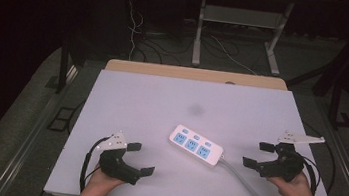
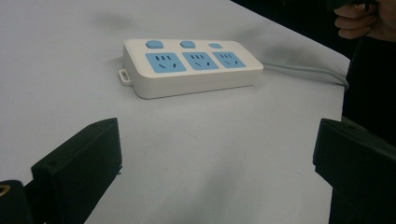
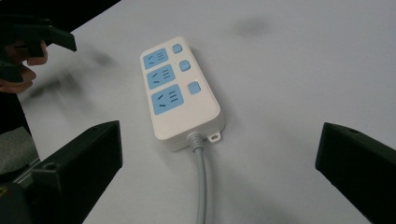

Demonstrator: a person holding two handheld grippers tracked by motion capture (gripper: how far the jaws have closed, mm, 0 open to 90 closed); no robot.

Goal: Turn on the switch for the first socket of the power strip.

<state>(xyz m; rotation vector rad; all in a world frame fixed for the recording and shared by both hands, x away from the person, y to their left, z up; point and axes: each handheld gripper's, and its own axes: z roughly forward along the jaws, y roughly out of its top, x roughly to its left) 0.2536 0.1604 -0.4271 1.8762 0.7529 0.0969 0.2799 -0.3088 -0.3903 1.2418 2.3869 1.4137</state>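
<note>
Nearest the table's front edge, in the high view: two forearms coming in from below, each hand around a black two-jaw gripper. At the left, the left gripper (image 1: 141, 158), jaws spread wide apart and holding nothing, hovering low over the white matte tabletop (image 1: 152, 100) near its front left corner, a grey three-cornered plate on top and a black cable looping behind the hand. At the right, the right gripper (image 1: 258, 155), likewise wide open and empty, near the table's right edge. Between the two and a little farther in, clear of both: a white rectangular plastic power strip (image 1: 196, 145) with three light-blue sockets and three small blue buttons, lying flat and slanted on the tabletop, its pale grey round cord (image 1: 247, 184) running off the near-right end toward the front edge, passing close by the right hand. In the left gripper view, the strip (image 2: 191, 67) ahead of the parted jaws, well beyond their tips, button row on its far side. In the right gripper view, the strip (image 3: 180, 91) lengthwise between the open jaws, cord (image 3: 201, 186) end nearest. Farther off, a faint dark smudge (image 1: 196, 109) on the tabletop, then the wooden table edge (image 1: 195, 74), and beyond it a dark floor with metal legs (image 1: 199, 28) and loose cables (image 1: 135, 28).
</note>
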